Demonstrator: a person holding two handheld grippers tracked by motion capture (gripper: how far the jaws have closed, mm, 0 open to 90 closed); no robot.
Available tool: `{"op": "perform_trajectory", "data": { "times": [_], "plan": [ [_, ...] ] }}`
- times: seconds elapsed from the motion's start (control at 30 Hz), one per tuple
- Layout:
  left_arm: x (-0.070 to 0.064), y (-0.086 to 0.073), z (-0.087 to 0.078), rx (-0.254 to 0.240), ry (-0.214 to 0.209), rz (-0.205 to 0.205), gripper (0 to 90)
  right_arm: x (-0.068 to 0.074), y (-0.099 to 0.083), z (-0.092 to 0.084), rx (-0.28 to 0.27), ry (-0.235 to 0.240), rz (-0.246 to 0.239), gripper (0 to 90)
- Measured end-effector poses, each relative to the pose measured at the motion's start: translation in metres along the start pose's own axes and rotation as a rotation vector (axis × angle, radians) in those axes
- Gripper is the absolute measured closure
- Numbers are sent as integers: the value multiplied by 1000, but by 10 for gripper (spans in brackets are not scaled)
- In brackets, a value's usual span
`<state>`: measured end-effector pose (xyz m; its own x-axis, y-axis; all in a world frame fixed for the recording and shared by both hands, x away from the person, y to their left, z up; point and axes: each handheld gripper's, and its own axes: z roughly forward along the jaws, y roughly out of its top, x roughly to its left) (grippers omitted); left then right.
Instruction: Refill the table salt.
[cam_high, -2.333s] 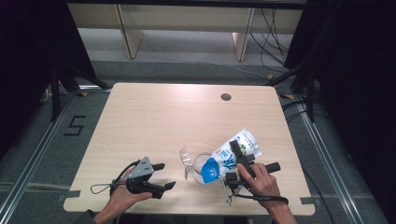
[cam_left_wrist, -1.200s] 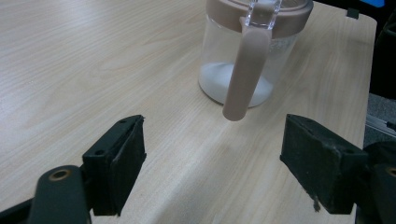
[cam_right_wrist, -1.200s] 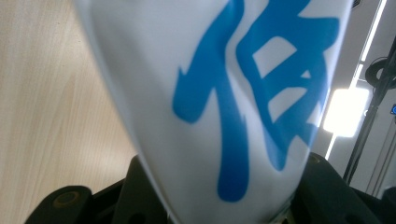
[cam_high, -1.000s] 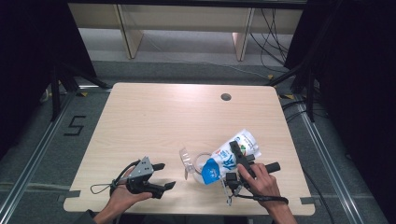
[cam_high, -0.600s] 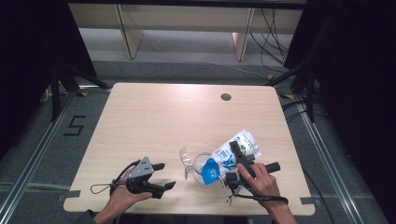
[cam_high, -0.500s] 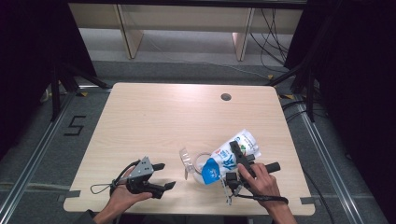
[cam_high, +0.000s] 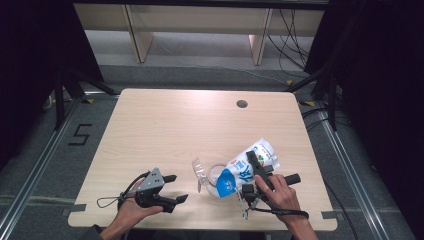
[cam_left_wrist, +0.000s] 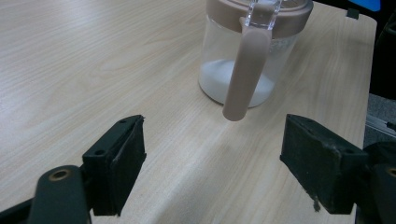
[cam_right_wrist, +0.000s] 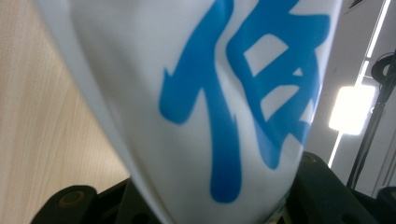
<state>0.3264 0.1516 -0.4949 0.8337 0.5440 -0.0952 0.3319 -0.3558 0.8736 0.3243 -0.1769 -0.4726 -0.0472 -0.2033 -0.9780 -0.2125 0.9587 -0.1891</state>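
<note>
Pouring looks to be under way: we hold a white plastic pouch with blue lettering (cam_high: 246, 167) tilted over a clear glass jar with a brown lid and strap handle (cam_high: 216, 176), which stands near the front edge of the pale wooden table (cam_high: 170, 120) and serves as our landmark. Our right gripper (cam_high: 256, 167), just right of the jar, has its black jaws clamped on the pouch's sides, with the blue-tipped mouth of the pouch lowered at the jar's rim. In the left gripper view, a shallow layer of white powder (cam_left_wrist: 236, 79) lies in the bottom of the jar, so we judge some filling done and most of the jar yet to fill. Our left gripper (cam_high: 172, 189) rests on the table well to the left of the jar, jaws spread wide and empty, pointing toward it. We judge that finishing the pour, setting the pouch down and closing the lid remain.
</note>
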Motion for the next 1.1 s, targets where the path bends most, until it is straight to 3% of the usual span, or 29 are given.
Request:
{"op": "perform_trajectory", "data": {
  "times": [0.53,0.8,0.83,0.87,0.9,1.0,1.07,1.1],
  "plan": [
    [0,0,0,1,0,1,211,0,0,-1,9,3,16,652],
    [0,0,1,-2,0,-4,211,-5,0,1,-15,-19,-36,652],
    [0,0,1,-2,0,-4,211,-4,0,0,8,16,-15,652],
    [0,0,0,-2,-1,-4,211,-3,0,1,9,16,-8,652],
    [-2,-1,1,-2,2,-29,211,-3,0,1,9,16,-4,653],
    [-2,-1,1,-1,2,-30,212,-3,0,1,10,16,-1,653],
    [0,0,0,-2,-1,-3,211,-2,0,2,4,5,2,653],
    [-2,-1,1,-2,2,-29,212,-2,0,1,7,7,5,654]
  ]
}}
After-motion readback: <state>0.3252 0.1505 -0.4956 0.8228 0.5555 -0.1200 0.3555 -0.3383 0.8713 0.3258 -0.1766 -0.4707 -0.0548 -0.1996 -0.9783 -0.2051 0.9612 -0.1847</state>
